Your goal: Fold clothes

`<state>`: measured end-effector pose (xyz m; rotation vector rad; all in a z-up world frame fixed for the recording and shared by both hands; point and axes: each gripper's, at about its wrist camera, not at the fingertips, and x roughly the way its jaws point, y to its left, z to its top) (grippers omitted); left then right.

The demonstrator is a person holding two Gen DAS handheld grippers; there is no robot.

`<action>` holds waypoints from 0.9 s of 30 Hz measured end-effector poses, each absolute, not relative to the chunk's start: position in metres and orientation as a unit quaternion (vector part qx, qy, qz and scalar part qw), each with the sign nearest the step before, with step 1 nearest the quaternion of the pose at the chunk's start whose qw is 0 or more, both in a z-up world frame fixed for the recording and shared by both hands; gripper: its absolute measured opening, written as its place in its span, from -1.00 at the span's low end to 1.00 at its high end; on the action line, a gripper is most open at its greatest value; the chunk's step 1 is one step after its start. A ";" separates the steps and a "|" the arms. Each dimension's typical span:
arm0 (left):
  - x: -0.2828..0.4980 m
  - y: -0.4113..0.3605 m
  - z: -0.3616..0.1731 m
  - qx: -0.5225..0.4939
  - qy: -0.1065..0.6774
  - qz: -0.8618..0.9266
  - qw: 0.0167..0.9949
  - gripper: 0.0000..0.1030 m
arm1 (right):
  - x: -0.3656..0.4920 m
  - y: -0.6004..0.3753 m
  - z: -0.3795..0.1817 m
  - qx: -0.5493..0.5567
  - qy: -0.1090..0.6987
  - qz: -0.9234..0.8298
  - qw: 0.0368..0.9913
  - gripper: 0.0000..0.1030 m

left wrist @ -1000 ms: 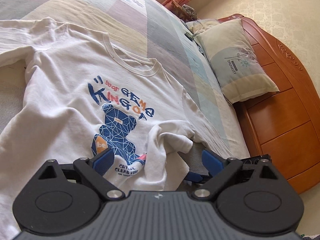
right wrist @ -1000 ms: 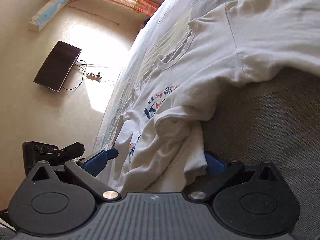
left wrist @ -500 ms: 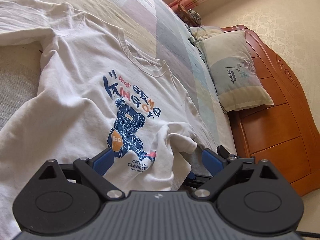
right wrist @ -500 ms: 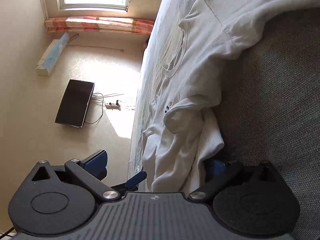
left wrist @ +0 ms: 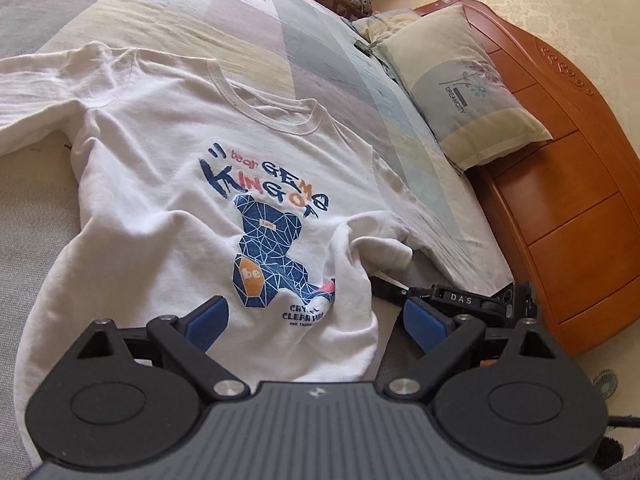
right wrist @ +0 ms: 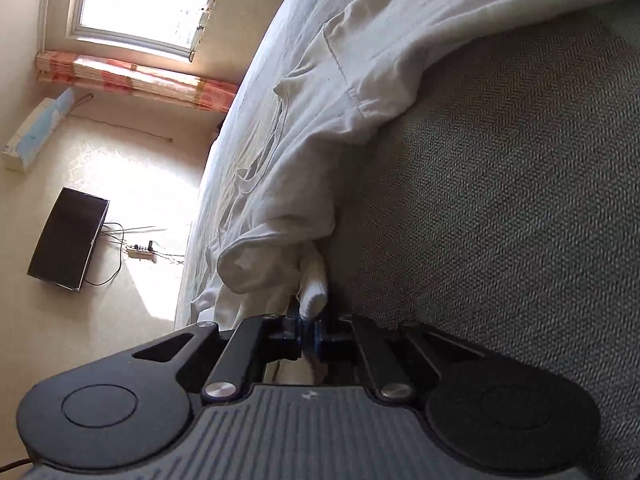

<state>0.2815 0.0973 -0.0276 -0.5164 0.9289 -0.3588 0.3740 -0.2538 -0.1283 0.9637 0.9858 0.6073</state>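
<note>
A white long-sleeved T-shirt (left wrist: 168, 184) lies front-up on the bed (left wrist: 280, 36), hem bunched, printed with a blue bear and "bear GEMS KING". The left gripper (left wrist: 316, 320) hangs over the hem, fingers apart. The pillow (left wrist: 460, 92) reads "DREAMCITY". The right gripper (right wrist: 308, 330) has just closed, clamped on the shirt's edge.

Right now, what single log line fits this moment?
phase: grasp | right gripper: just closed on T-shirt hem | left gripper: open over hem | surface: bed
</note>
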 end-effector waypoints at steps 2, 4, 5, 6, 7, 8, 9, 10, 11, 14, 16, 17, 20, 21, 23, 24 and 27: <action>0.279 0.087 -0.025 -0.212 0.449 -0.185 0.848 0.83 | 0.373 -0.251 -0.130 0.440 0.443 0.274 0.732 -0.90; 0.278 0.079 -0.023 -0.184 0.457 -0.198 0.847 0.83 | 0.372 -0.250 -0.131 0.442 0.441 0.273 0.732 -0.90; 0.277 0.075 -0.023 -0.173 0.462 -0.201 0.846 0.83 | 0.372 -0.250 -0.131 0.442 0.441 0.272 0.732 -0.90; 0.275 0.072 -0.022 -0.161 0.466 -0.205 0.846 0.83 | 0.373 -0.249 -0.131 0.441 0.441 0.271 0.733 -0.89; 0.274 0.068 -0.022 -0.150 0.469 -0.207 0.845 0.83 | 0.373 -0.248 -0.130 0.440 0.441 0.270 0.734 -0.89; 0.273 0.066 -0.021 -0.141 0.472 -0.209 0.845 0.83 | 0.372 -0.248 -0.131 0.439 0.441 0.268 0.736 -0.89; 0.272 0.064 -0.020 -0.133 0.475 -0.209 0.844 0.83 | 0.370 -0.250 -0.132 0.438 0.439 0.267 0.738 -0.89; 0.271 0.062 -0.020 -0.124 0.477 -0.208 0.845 0.83 | 0.369 -0.249 -0.131 0.436 0.438 0.266 0.740 -0.88; 0.270 0.060 -0.019 -0.117 0.479 -0.207 0.845 0.83 | 0.369 -0.249 -0.131 0.435 0.438 0.265 0.741 -0.88; 0.269 0.058 -0.017 -0.109 0.481 -0.206 0.845 0.83 | 0.369 -0.248 -0.131 0.437 0.441 0.261 0.739 -0.88; 0.269 0.057 -0.015 -0.107 0.481 -0.205 0.846 0.83 | 0.368 -0.247 -0.129 0.440 0.447 0.251 0.737 -0.88; 0.269 0.056 -0.015 -0.107 0.481 -0.205 0.845 0.83 | 0.367 -0.247 -0.128 0.442 0.448 0.245 0.738 -0.88; 0.269 0.056 -0.014 -0.105 0.484 -0.203 0.845 0.83 | 0.365 -0.243 -0.129 0.439 0.438 0.245 0.746 -0.88; 0.270 0.055 -0.014 -0.102 0.485 -0.202 0.845 0.83 | 0.364 -0.243 -0.129 0.439 0.433 0.247 0.747 -0.89; 0.271 0.053 -0.013 -0.097 0.487 -0.200 0.845 0.83 | 0.362 -0.242 -0.131 0.439 0.425 0.252 0.751 -0.88; 0.271 0.052 -0.013 -0.093 0.487 -0.200 0.845 0.83 | 0.361 -0.242 -0.130 0.439 0.423 0.251 0.752 -0.87; 0.270 0.049 -0.010 -0.085 0.486 -0.202 0.846 0.83 | 0.361 -0.241 -0.129 0.437 0.421 0.250 0.755 -0.82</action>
